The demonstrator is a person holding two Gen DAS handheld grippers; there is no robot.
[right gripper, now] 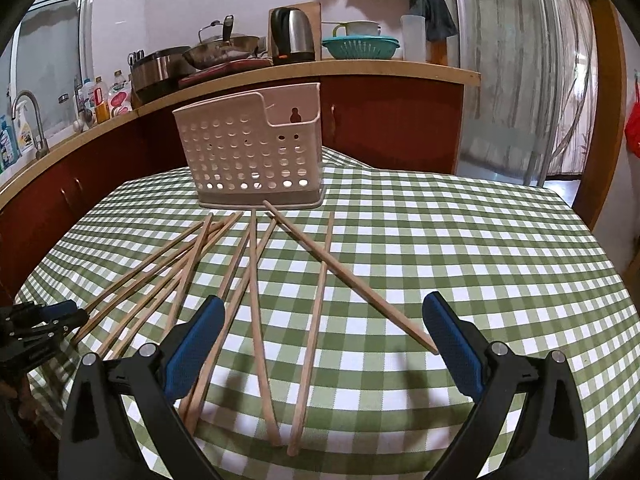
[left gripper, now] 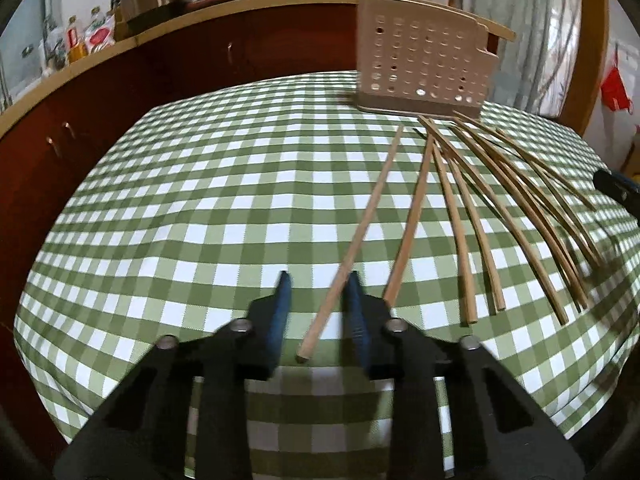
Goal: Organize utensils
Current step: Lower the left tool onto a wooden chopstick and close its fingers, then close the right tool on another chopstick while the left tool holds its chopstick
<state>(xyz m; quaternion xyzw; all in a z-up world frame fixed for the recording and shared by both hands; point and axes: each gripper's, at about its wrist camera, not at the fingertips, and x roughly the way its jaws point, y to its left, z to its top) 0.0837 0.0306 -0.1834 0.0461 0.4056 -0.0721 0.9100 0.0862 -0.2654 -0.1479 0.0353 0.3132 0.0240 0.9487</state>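
Several wooden chopsticks lie fanned out on the green checked tablecloth, also in the right wrist view. A beige perforated utensil holder stands upright behind them, also in the right wrist view. My left gripper is partly open, its fingers on either side of the leftmost chopstick, not clamped on it. My right gripper is wide open and empty above the near ends of the chopsticks. The left gripper shows at the left edge.
A red cabinet with a wooden counter runs behind the table, carrying a kettle, pans, bottles and a teal colander. The table's edge drops off on the left and near sides.
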